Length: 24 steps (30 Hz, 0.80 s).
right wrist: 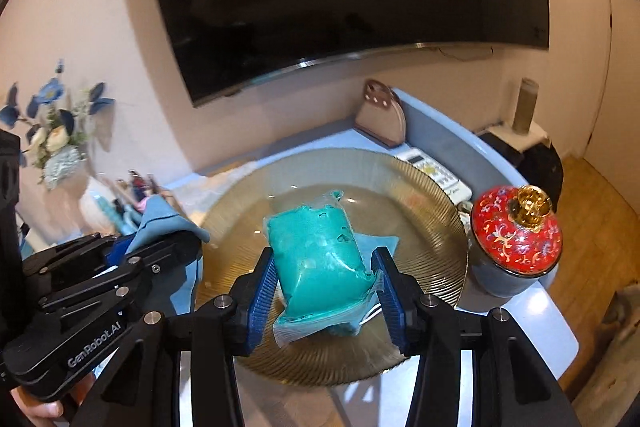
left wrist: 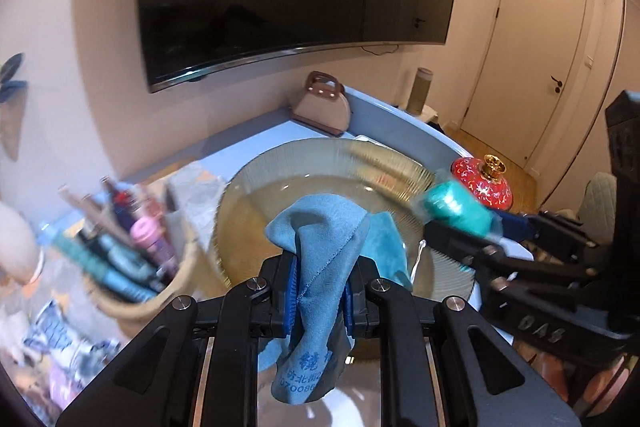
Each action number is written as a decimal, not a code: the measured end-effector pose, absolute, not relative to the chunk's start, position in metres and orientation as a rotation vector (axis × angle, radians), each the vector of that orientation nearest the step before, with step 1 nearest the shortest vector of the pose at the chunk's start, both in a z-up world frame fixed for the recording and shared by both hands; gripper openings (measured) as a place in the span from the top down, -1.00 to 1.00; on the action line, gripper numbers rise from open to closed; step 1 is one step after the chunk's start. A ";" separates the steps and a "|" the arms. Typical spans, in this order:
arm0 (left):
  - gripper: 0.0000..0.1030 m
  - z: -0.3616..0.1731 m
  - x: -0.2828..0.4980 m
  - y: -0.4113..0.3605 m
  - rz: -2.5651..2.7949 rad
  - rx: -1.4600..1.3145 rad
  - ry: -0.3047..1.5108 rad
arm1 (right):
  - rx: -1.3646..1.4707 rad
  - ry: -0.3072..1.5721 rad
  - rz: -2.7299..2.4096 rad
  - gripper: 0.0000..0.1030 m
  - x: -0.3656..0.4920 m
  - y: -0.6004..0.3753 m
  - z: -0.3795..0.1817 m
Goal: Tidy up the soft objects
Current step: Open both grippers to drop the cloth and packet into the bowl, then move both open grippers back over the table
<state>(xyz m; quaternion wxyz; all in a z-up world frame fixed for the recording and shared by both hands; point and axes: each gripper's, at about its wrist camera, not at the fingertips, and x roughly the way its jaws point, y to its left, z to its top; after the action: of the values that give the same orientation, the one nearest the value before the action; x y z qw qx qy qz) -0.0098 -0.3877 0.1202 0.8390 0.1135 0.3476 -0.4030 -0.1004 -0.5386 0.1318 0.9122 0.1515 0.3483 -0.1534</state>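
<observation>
Left gripper [left wrist: 320,291] jaws pinch blue cloth [left wrist: 320,247]; right gripper [right wrist: 326,291] jaws apparently clamp teal packet [right wrist: 320,259].

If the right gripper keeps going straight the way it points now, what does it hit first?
Probably the glass plate. The right gripper, shut on the teal packet, points down at the plate's middle, where a teal cloth lies just ahead; depth is unclear, so the cloth may come first.

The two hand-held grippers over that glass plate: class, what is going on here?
A person is sorting soft things with both tools. The left hand-held gripper is shut on a blue cloth, which hangs from its jaws. The right hand-held gripper grips a teal packet sealed in clear plastic. Both are held above the ribbed glass plate, where another teal piece lies. A red lidded jar stands beside the plate.
</observation>
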 end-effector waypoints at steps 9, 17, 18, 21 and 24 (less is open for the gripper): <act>-0.35 0.110 -0.005 -0.397 -0.853 0.265 0.741 | 0.423 0.734 -0.324 -0.13 -0.104 -0.556 0.114; -0.35 0.128 -0.033 -0.353 -0.837 0.245 0.648 | 0.343 0.741 -0.287 -0.13 -0.114 -0.511 0.125; -0.35 0.133 -0.040 -0.344 -0.832 0.245 0.634 | 0.335 0.736 -0.279 -0.13 -0.116 -0.505 0.128; -0.35 0.141 -0.052 -0.319 -0.800 0.233 0.605 | 0.302 0.719 -0.257 -0.13 -0.120 -0.482 0.137; -0.35 0.148 -0.065 -0.279 -0.761 0.205 0.583 | 0.264 0.700 -0.223 -0.13 -0.123 -0.454 0.149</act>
<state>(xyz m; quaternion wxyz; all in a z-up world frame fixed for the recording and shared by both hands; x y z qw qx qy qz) -0.0650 -0.2792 0.1478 0.8823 0.0985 0.2798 -0.3655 -0.1227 -0.4535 0.1487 0.9247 0.1289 0.3414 -0.1086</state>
